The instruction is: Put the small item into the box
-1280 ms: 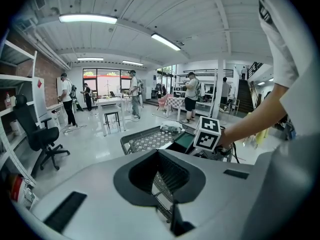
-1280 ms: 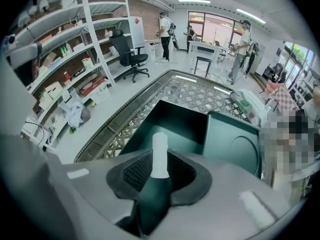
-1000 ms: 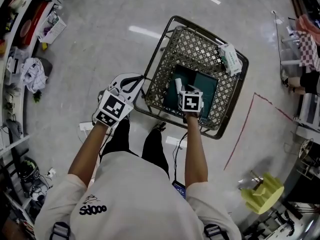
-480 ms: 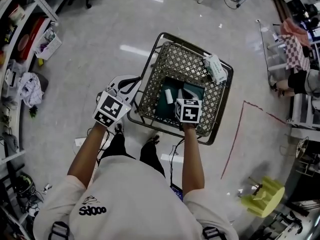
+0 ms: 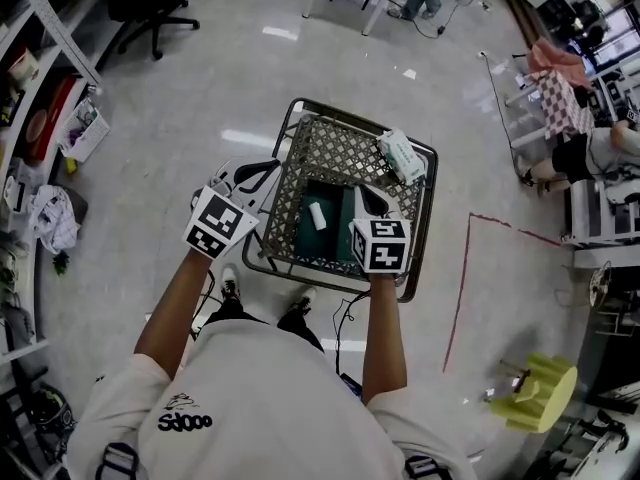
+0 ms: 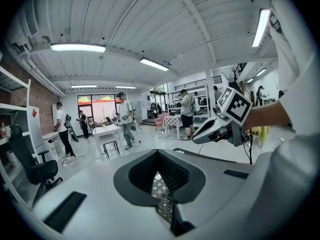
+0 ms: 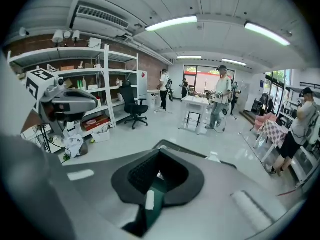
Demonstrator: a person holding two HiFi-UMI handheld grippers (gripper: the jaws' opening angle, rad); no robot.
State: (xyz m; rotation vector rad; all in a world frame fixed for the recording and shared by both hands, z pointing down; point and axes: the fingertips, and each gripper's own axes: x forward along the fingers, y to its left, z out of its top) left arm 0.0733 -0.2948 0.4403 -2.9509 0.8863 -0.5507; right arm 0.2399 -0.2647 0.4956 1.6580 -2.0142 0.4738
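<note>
One basket (image 5: pixel 340 153) holds one box (image 5: pixel 332 243), one small item (image 5: pixel 318 215).

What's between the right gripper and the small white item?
Head view: only bare dark green box between the right gripper and small white item.

White T-shirt (image 5: pixel 262 388) with black print, black trousers (image 5: pixel 306 324)

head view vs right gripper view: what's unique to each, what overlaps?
Head view only: the right gripper seen from outside with its marker cube, the person's arms, a yellow floor object.
Right gripper view only: ceiling lights, and its own jaws closed with nothing held.
Both: the left gripper, the green box in the wire basket, and the small white item within the box's outline.
</note>
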